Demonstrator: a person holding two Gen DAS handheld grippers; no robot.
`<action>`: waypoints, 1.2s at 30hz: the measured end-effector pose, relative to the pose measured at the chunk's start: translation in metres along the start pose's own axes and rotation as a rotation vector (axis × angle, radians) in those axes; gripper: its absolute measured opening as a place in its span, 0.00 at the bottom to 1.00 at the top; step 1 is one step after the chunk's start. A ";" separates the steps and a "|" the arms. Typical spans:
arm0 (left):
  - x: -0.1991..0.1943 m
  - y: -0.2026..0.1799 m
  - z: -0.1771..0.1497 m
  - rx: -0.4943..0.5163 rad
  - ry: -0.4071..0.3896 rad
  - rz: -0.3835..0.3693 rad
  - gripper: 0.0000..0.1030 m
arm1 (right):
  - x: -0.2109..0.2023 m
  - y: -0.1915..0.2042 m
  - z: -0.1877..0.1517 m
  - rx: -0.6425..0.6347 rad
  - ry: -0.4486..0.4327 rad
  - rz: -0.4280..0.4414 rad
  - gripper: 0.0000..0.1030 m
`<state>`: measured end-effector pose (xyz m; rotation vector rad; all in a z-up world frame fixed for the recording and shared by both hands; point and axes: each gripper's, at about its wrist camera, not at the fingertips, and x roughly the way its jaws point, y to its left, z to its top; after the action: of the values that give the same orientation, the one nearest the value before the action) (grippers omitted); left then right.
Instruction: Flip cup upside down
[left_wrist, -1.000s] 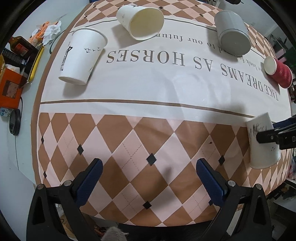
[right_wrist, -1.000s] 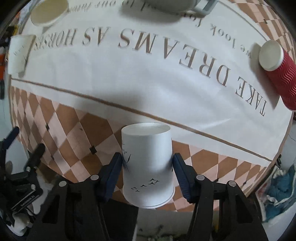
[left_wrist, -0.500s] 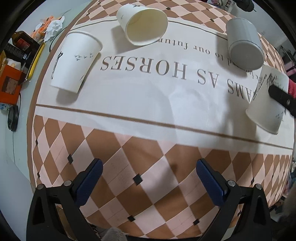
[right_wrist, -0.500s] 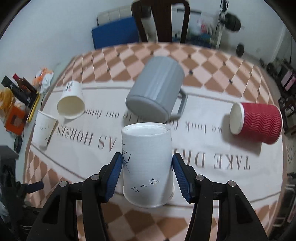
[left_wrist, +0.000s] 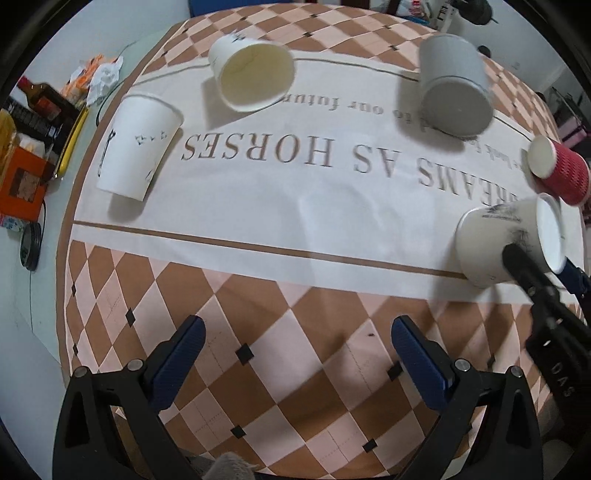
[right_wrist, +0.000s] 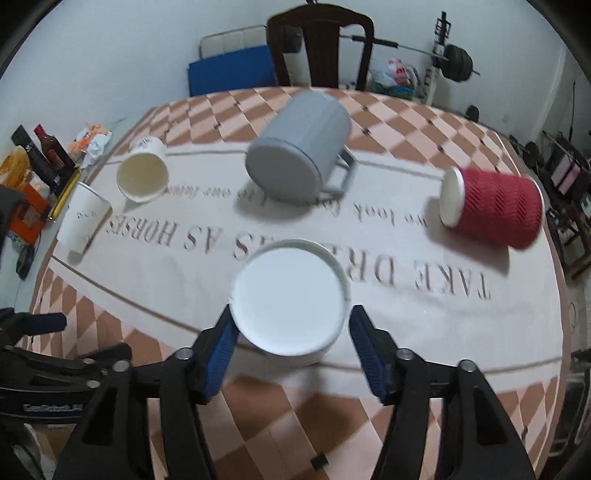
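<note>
A white paper cup (right_wrist: 290, 299) with small black drawings stands mouth down on the tablecloth, its flat bottom facing up. My right gripper (right_wrist: 290, 332) straddles it; the right finger (right_wrist: 365, 347) stands a little apart from the cup wall, the left finger (right_wrist: 221, 343) is at it. In the left wrist view the same cup (left_wrist: 495, 243) is at the far right with the right gripper's finger (left_wrist: 524, 266) across it. My left gripper (left_wrist: 295, 358) is open and empty over the checkered part of the cloth.
A grey mug (right_wrist: 299, 162) and a red ribbed cup (right_wrist: 495, 206) lie on their sides. A white cup (left_wrist: 255, 74) lies with its mouth toward me; another white cup (left_wrist: 138, 147) stands mouth down at left. Bottles and boxes (left_wrist: 26, 147) crowd the left edge. A chair (right_wrist: 321, 48) stands behind.
My right gripper has turned the cup over, carried it over the cloth and set it mouth down. Its jaws have widened slightly. The left gripper has barely moved.
</note>
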<state>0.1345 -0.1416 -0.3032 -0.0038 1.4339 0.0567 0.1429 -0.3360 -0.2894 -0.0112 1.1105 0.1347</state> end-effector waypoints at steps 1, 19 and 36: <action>-0.005 -0.004 -0.002 0.014 -0.012 -0.001 1.00 | -0.004 -0.002 -0.003 0.008 0.002 -0.009 0.71; -0.198 -0.002 -0.057 0.124 -0.343 -0.031 1.00 | -0.227 -0.016 -0.033 0.150 -0.115 -0.250 0.99; -0.316 0.018 -0.111 0.129 -0.498 -0.088 1.00 | -0.398 0.016 -0.046 0.215 -0.244 -0.328 1.00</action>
<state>-0.0187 -0.1390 -0.0053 0.0501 0.9364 -0.1019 -0.0736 -0.3650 0.0473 0.0148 0.8618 -0.2716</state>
